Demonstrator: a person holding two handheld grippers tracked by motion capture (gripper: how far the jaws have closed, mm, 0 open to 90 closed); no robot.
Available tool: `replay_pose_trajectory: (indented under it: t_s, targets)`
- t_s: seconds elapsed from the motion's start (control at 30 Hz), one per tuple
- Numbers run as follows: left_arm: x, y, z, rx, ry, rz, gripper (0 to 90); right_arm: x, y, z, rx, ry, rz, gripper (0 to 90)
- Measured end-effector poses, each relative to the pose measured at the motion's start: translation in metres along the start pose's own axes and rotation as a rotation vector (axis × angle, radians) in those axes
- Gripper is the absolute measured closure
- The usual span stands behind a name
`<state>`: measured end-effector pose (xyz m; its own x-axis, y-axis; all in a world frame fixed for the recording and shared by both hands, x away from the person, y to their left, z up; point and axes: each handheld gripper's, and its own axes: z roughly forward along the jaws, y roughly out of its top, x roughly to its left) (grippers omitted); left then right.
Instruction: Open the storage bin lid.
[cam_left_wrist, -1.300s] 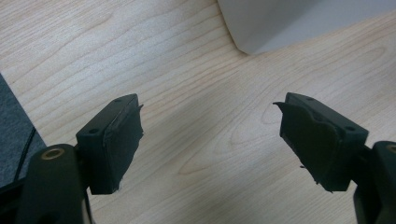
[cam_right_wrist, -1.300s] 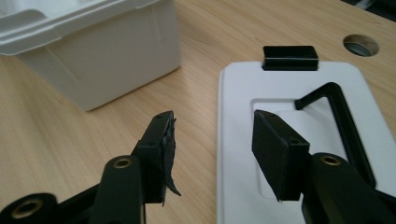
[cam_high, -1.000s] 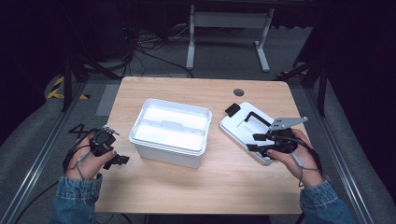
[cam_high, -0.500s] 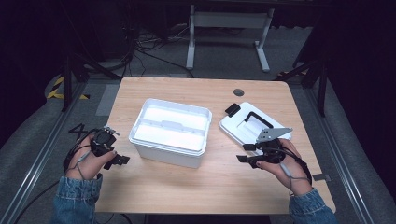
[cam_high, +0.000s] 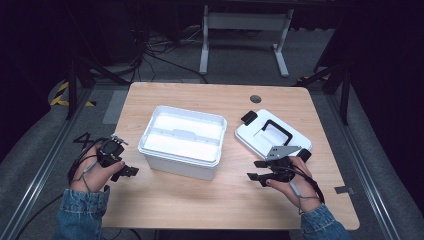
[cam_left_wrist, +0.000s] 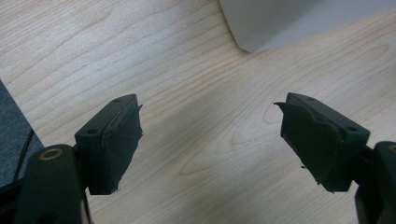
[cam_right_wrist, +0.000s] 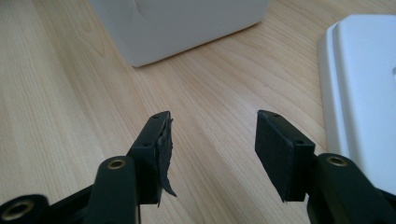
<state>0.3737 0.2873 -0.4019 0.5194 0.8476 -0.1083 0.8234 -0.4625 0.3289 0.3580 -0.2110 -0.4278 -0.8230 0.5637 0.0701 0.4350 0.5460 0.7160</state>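
High view: we see the box open, its lid beside it. Both the left gripper and right gripper gape empty; we judge refitting the lid comes next.

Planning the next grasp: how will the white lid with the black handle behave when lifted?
The lid looks like rigid moulded plastic, so probably stiff and light. Lying flat on the table, it shouldn't roll. Its smooth surface may be slippery; the handle seems the safer hold.

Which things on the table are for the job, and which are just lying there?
Probably for the job:
white box, open
white lid with black handle, lying beside it
left gripper and right gripper, both open

Just there:
small dark disc set in the tabletop
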Motion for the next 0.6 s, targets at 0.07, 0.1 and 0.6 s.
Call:
replay_pose_trajectory:
  t_s: [0.07, 0.1, 0.6]
  targets:
    - [0.000, 0.000, 0.001, 0.003, 0.000, 0.002, 21.0, 0.001, -0.002, 0.004, 0.005, -0.004, -0.007, 46.5]
    - [0.000, 0.000, 0.001, 0.002, 0.000, 0.001, 20.9, 0.001, -0.003, 0.005, 0.006, -0.002, -0.004, 46.4]
    - [-0.001, 0.001, 0.002, 0.007, 0.000, 0.006, 20.9, 0.005, -0.018, 0.032, 0.006, -0.044, -0.040, 45.4]
